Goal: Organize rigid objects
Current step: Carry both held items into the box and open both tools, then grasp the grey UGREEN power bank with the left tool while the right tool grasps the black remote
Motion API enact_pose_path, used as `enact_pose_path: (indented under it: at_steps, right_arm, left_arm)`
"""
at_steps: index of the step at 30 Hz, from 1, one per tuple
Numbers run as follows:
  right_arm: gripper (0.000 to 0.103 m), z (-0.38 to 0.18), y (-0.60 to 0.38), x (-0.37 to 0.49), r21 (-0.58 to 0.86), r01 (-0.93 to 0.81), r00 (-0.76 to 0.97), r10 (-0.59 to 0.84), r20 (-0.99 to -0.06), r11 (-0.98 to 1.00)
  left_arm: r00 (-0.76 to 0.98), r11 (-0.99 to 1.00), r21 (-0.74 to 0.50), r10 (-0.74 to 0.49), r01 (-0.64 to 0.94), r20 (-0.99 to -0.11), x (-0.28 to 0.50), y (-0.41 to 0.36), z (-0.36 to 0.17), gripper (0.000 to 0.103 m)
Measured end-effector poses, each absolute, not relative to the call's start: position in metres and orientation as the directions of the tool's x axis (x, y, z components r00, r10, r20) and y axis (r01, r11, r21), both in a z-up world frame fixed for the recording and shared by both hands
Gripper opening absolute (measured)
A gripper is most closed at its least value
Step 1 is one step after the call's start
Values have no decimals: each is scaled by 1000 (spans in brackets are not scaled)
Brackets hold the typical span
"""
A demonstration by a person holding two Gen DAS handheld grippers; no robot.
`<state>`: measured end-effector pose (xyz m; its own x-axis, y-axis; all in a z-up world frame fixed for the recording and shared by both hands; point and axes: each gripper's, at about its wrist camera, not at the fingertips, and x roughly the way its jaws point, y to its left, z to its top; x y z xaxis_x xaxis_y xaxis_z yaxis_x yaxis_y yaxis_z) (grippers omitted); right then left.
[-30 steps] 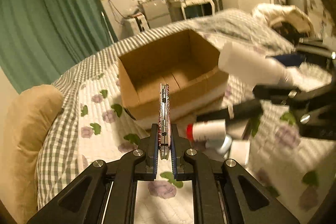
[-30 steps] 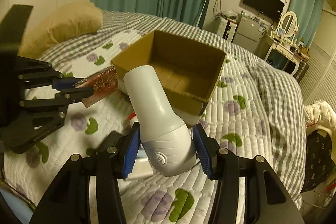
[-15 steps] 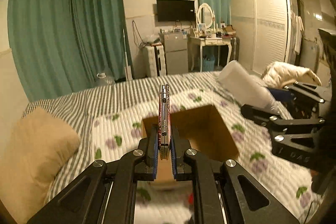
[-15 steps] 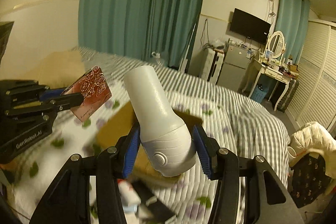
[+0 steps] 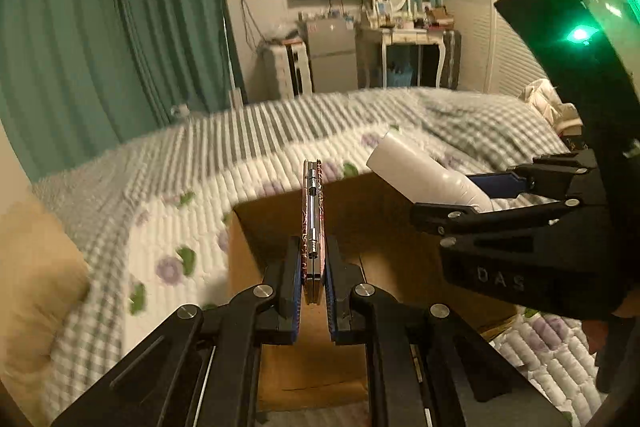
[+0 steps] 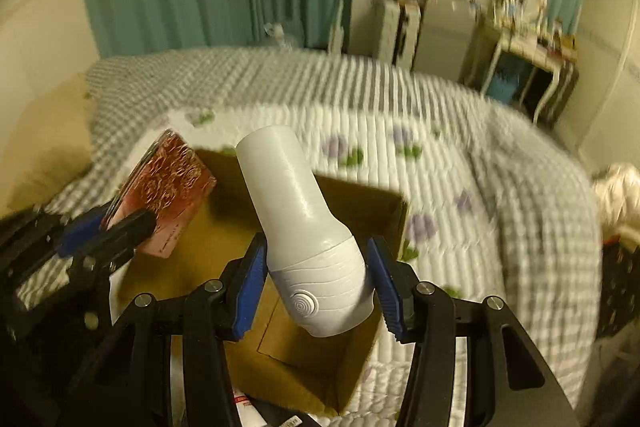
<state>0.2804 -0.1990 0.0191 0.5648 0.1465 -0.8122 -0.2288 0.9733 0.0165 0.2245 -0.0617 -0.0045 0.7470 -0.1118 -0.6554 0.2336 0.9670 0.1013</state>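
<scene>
My left gripper (image 5: pixel 313 279) is shut on a thin red rose-patterned case (image 5: pixel 312 215), seen edge-on, held over the open cardboard box (image 5: pixel 280 211). The case's flat face shows in the right wrist view (image 6: pixel 168 195), where the left gripper (image 6: pixel 116 227) sits at the left. My right gripper (image 6: pixel 316 283) is shut on a white plastic bottle (image 6: pixel 300 227), its wide end pointing away, held above the box (image 6: pixel 384 211). The bottle (image 5: pixel 420 175) and right gripper (image 5: pixel 492 195) also show at the right of the left wrist view.
The box rests on a quilted floral bedspread (image 6: pixel 400 131) with a grey checked blanket (image 5: pixel 480 123). A tan pillow (image 5: pixel 36 287) lies left. Dark items with a red-and-white label (image 6: pixel 256 407) lie by the box's near edge. Curtains, fridge and dressing table stand beyond the bed.
Both grippers have come down and forward from a raised pose, so that the case and the bottle now hang over the open box. Both grips are unchanged.
</scene>
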Motion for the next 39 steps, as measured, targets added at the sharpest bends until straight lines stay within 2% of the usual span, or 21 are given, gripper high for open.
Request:
enact_pose_path:
  at_steps: [4,8,10,11,12,13,15,17,18,19,21,25,31,36,39]
  right_arm:
    - [49,-8,-209,281,44,-209,522,149,-840,977]
    - [50,-11,-216,282,74,-199,539,172,-825,977]
    - [61,-4,-222,286,97,-170,548,176,-818,981]
    - [73,1,-224,284,91,-165,555,169,-815,982]
    - [75,7,-225,285,81,-165,569,162,-807,983]
    - [75,16,-225,283,64,-171,585,154,-796,983]
    - [75,34,-227,272,20,-195,615,138,-776,981]
    - [77,50,-228,261,0,-222,636,145,-758,975]
    - [81,60,-229,251,-12,-252,649,160,-744,968]
    - [84,66,-231,244,-22,-270,657,167,-735,963]
    - [88,79,-234,221,-61,-314,678,179,-713,947]
    - [92,82,-241,185,-80,-394,662,222,-716,916]
    - [92,38,-245,146,-56,-510,547,273,-791,858]
    - [92,-17,-232,139,-131,-596,487,227,-844,792]
    - [92,-47,-225,142,-170,-605,464,171,-869,778]
  left_arm:
    - [702,977,43,-119,208,-702,235,-57,-30,10]
    - [670,980,20,-121,198,-733,238,-58,-41,10]
    - [661,982,11,-118,188,-741,238,-56,-40,14]
    - [664,982,12,-117,187,-739,236,-55,-38,15]
    - [666,982,14,-116,187,-737,235,-55,-34,24]
    - [667,982,15,-115,187,-736,232,-53,-29,44]
    - [679,984,18,-108,176,-726,224,-49,-19,69]
    - [701,983,24,-111,180,-704,209,-44,-8,71]
    - [704,983,39,-100,179,-703,200,-43,-4,78]
    - [708,984,54,-85,172,-701,192,-41,0,90]
    - [722,988,67,-56,140,-690,171,-36,6,103]
    - [707,995,5,-65,97,-704,135,-22,3,103]
    - [684,999,-45,-28,-8,-729,100,-16,-24,103]
    - [624,997,-61,-21,-43,-781,85,-29,-66,103]
    - [560,997,-31,12,-68,-829,81,-38,-91,103]
